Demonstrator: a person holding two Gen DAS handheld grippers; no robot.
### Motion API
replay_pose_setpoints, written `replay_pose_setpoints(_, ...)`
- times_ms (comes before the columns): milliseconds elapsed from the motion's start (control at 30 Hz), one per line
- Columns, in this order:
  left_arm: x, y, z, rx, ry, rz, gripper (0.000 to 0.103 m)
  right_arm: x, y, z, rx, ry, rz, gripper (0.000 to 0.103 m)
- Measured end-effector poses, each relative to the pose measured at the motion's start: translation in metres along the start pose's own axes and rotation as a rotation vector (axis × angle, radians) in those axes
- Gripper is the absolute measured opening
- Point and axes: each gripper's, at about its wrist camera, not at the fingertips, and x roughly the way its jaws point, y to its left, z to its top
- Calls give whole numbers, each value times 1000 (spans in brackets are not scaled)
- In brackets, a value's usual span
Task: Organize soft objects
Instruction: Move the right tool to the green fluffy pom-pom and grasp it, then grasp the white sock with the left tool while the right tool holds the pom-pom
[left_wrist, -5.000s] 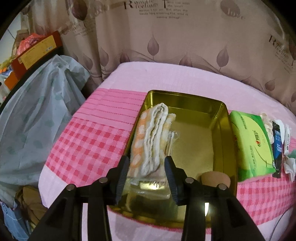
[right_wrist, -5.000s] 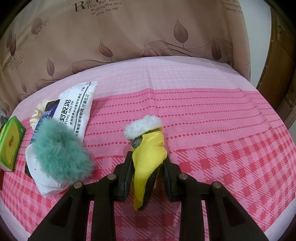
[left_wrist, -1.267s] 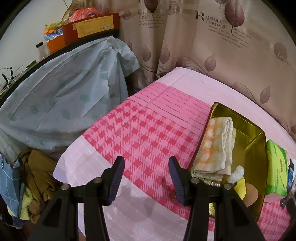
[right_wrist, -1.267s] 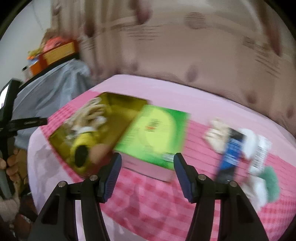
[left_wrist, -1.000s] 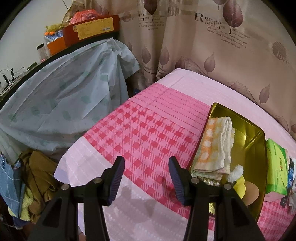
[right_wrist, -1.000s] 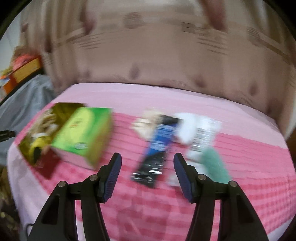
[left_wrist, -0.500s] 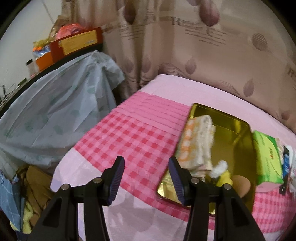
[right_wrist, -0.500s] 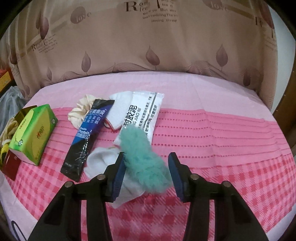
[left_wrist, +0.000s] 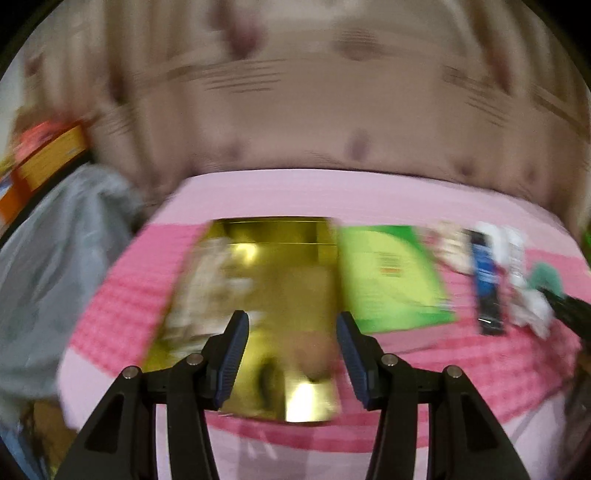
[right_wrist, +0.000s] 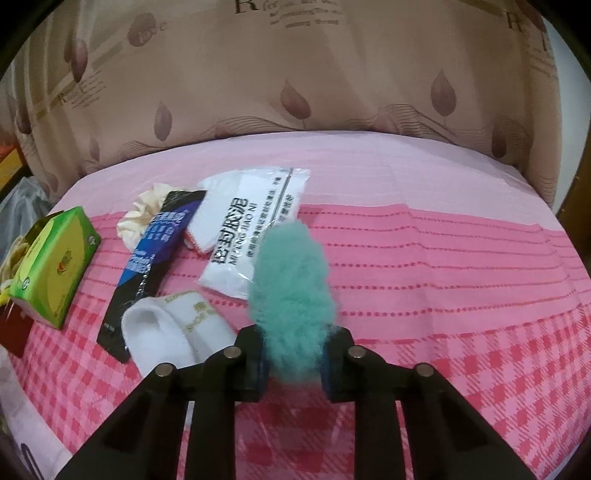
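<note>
My right gripper (right_wrist: 293, 363) is closed around a fluffy teal object (right_wrist: 291, 284) on the pink checked cloth. A white slipper (right_wrist: 166, 332) lies just left of it, with a white sealed pack (right_wrist: 255, 229), a dark blue sachet (right_wrist: 147, 266), a cream scrunchie (right_wrist: 138, 218) and a green tissue pack (right_wrist: 55, 266) beyond. My left gripper (left_wrist: 291, 354) is open and empty above the near end of the gold tin tray (left_wrist: 273, 236). That view is blurred; a folded towel (left_wrist: 207, 280) lies along the tray's left side.
A patterned curtain (right_wrist: 295, 81) hangs behind the table. A grey plastic-covered heap (left_wrist: 55, 258) and orange boxes (left_wrist: 40, 158) stand left of the table. A small red card (right_wrist: 14, 332) lies at the left edge.
My right gripper has moved forward and closed on the teal fluffy object. My left gripper has swung right, over the tray, and stays open.
</note>
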Motion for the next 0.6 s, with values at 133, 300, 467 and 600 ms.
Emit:
replay_pose_setpoints(133, 8, -66, 1, 93, 30, -153, 50, 1, 2, -2, -8, -9, 2, 16)
replay_pose_setpoints(300, 18, -137, 0, 196, 67, -259, 51, -5, -3, 0, -21, -34, -55, 14)
replay_pose_setpoints(467, 32, -183, 5, 223, 135, -371, 50, -7, -12, -1, -42, -44, -135, 14)
replay_pose_setpoints(600, 41, -208, 12, 205, 178, -440, 50, -6, -21, 0, -24, -47, -155, 14)
